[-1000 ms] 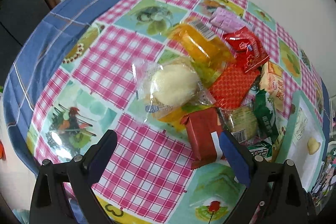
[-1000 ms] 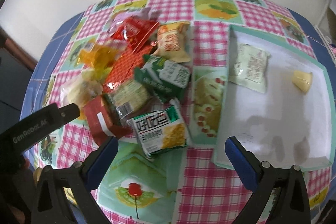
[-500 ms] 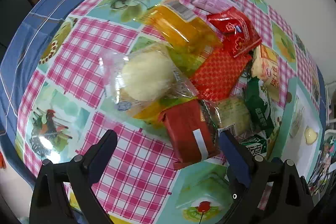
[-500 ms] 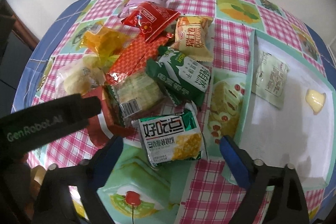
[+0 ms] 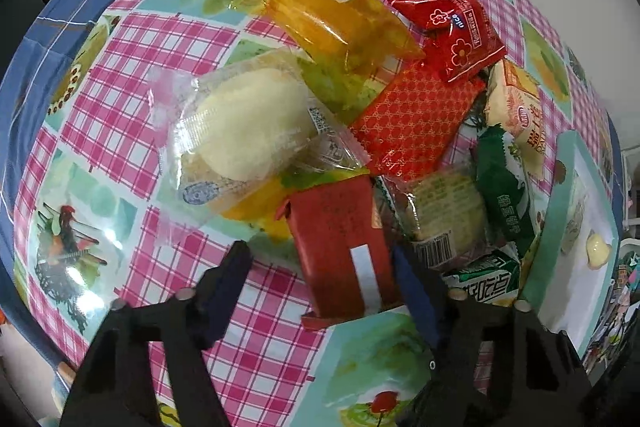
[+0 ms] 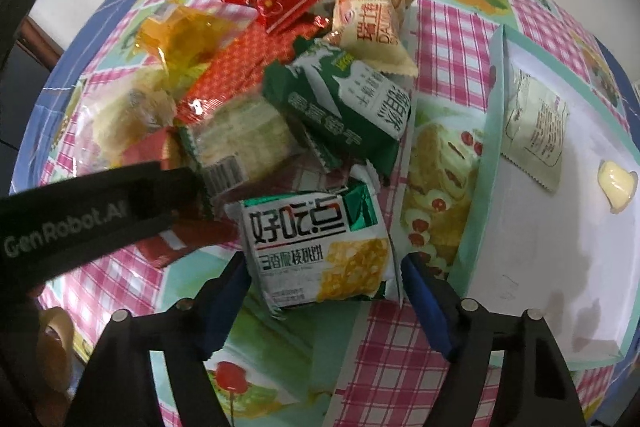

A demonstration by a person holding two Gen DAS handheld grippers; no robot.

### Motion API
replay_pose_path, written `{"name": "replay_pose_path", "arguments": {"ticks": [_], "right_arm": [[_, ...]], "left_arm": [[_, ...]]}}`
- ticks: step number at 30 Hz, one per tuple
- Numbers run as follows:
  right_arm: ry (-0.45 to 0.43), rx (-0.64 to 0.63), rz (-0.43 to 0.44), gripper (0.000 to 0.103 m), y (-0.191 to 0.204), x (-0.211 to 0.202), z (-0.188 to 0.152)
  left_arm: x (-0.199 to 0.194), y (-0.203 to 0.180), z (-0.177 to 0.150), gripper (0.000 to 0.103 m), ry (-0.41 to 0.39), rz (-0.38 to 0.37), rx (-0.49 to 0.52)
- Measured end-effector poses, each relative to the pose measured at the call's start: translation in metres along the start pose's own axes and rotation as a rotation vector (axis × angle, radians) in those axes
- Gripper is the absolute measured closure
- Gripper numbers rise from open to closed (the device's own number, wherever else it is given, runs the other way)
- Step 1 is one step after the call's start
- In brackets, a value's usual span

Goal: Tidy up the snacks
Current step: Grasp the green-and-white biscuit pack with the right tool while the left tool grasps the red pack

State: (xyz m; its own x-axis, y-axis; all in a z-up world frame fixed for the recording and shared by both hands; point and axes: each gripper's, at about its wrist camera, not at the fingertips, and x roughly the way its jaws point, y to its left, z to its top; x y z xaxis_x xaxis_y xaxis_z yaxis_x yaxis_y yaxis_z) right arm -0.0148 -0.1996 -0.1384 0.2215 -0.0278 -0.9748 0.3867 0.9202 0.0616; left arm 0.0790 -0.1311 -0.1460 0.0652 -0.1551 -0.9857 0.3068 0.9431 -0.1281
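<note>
Clearly both packets are light, crinkly and slippery, so we would pinch them across their flat middles. Our left gripper has just been closing, fingers half-open astride the plain red packet; our right gripper, also closing, straddles the white-and-green biscuit packet, unpinched, on the counter beside the tray.

The left gripper's black arm hides most of the dark red packet.
</note>
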Motion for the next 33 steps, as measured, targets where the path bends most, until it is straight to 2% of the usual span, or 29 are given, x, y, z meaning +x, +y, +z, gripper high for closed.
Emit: {"name": "replay_pose_path", "arguments": {"ticks": [2, 4, 8, 14, 22, 33], "right_arm": [[-0.006, 0.003, 0.003, 0.034, 0.001, 0.0, 0.001], [-0.005, 0.005, 0.005, 0.037, -0.001, -0.002, 0.0], [-0.005, 0.017, 0.008, 0.042, -0.001, -0.002, 0.0], [-0.003, 0.025, 0.011, 0.043, -0.012, -0.008, 0.003], [-0.018, 0.072, 0.037, 0.043, -0.023, -0.024, 0.003], [-0.103, 0.145, 0.072, 0.043, -0.051, -0.059, 0.004]], "left_arm": [[0.0, 0.001, -0.004, 0.054, -0.007, 0.002, 0.014], [-0.001, 0.001, -0.005, 0.059, -0.007, 0.0, 0.022], [-0.007, 0.005, -0.007, 0.061, -0.011, -0.003, 0.023], [-0.023, 0.008, -0.007, 0.062, -0.044, 0.001, 0.017], [-0.044, 0.011, -0.003, 0.062, -0.082, -0.041, 0.009], [-0.093, 0.017, -0.011, 0.062, -0.224, -0.049, 0.006]]}}
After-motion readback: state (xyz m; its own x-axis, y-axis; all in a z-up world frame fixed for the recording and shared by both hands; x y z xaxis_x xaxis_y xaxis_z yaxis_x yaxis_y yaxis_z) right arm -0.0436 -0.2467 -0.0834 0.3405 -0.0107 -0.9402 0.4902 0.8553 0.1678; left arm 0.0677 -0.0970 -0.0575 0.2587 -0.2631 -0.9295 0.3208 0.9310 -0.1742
